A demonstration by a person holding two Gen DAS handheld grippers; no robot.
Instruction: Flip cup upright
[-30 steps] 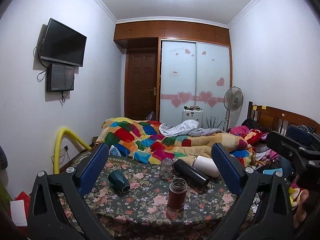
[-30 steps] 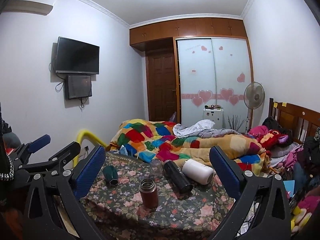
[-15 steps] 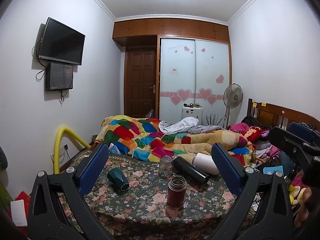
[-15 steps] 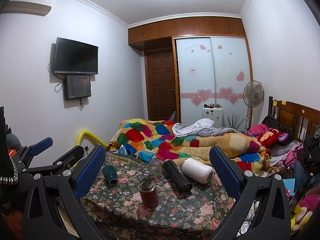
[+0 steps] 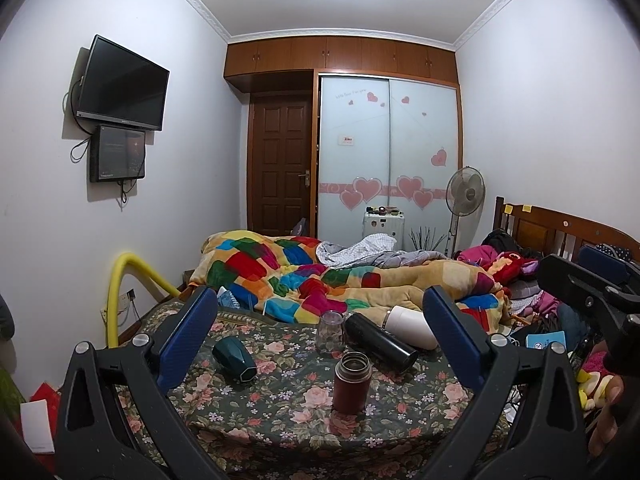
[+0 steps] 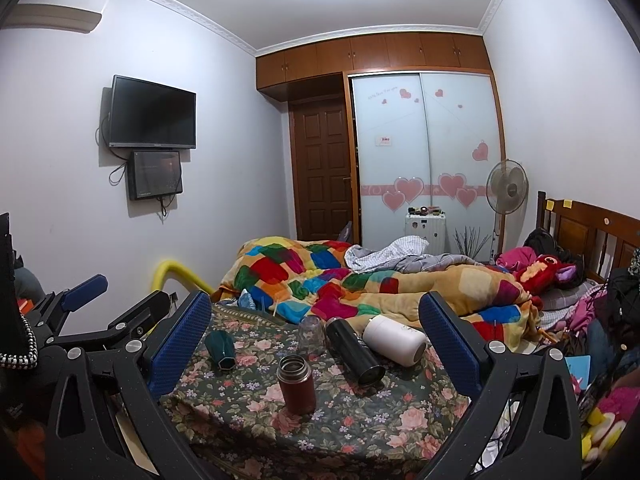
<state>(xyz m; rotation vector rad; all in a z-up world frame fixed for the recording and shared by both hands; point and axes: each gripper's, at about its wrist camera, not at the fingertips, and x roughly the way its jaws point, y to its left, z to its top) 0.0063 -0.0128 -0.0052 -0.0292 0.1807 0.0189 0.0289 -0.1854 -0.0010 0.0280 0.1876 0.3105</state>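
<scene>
A floral-cloth table (image 5: 280,412) (image 6: 248,412) holds several cups. A dark green cup (image 5: 234,358) (image 6: 220,350) lies on its side at the left. A black flask (image 5: 380,341) (image 6: 354,356) and a white flask (image 5: 408,326) (image 6: 394,340) lie on their sides at the back right. A clear glass (image 5: 330,333) (image 6: 311,335) stands upside down. A red-brown flask (image 5: 352,382) (image 6: 296,384) stands upright in front, lid off. My left gripper (image 5: 320,344) and right gripper (image 6: 316,340) are both open and empty, held back from the table, touching nothing.
A bed with a patchwork quilt (image 5: 304,276) lies behind the table. A yellow padded rail (image 5: 120,280) stands at the left. Clutter and toys (image 6: 600,400) pile at the right. The other gripper shows at each view's edge: (image 5: 592,288), (image 6: 92,320).
Both grippers have tilted or lifted slightly, so the table sits a little lower in view. Nothing on the table has moved.
</scene>
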